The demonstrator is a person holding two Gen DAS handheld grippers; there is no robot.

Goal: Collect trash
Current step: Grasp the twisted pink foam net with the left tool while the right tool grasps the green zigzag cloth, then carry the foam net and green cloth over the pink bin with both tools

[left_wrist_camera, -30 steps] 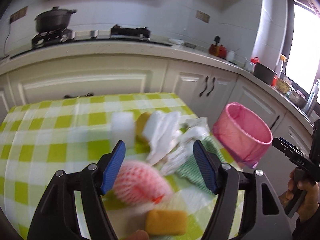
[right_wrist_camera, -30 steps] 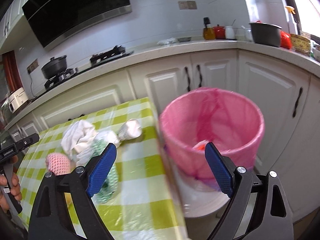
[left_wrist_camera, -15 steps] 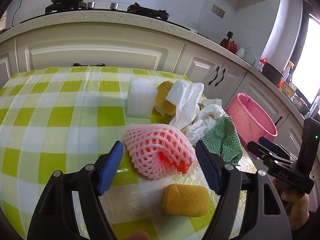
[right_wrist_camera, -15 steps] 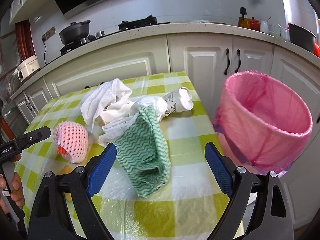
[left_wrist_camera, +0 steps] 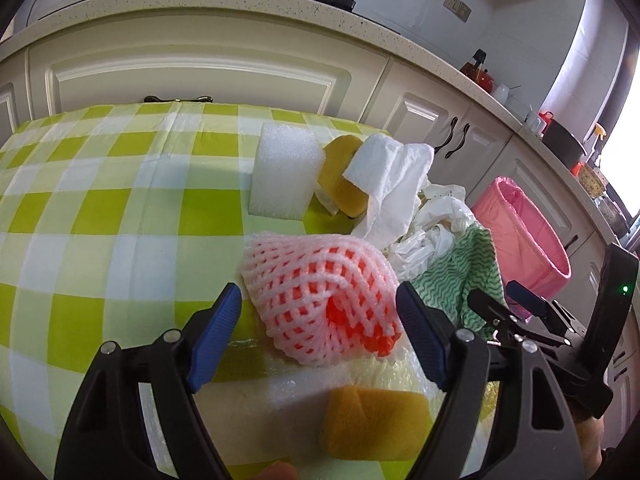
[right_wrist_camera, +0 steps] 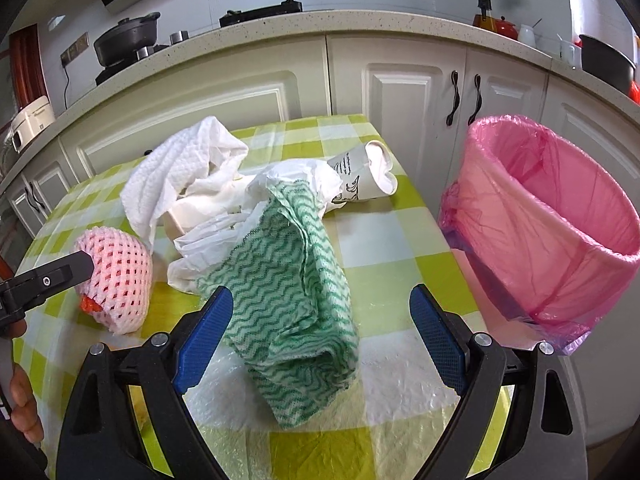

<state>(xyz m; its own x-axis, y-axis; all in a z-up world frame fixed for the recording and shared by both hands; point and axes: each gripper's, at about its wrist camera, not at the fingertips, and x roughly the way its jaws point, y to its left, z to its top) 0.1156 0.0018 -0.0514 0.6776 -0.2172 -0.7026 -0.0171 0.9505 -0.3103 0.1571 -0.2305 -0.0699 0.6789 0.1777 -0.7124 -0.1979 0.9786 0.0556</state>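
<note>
Kitchen with cream cabinets under a speckled worktop; black pot on the hob, red kettle farther along. In front, a table under a green-and-white checked cloth, with clear plastic film over its near part.

On the table, counted: one pink foam fruit net with something orange-red inside, two yellow sponges, one white foam block, one white paper towel, one crumpled white plastic bag, one green wavy-patterned cloth, one paper cup on its side. One bin with a pink liner just beyond the table's right edge.

Left tool spread wide, having just been opening, low over the fruit net, which lies between the blue pads without touching either. Right tool equally wide, empty, with the green cloth between its fingers, no contact.
</note>
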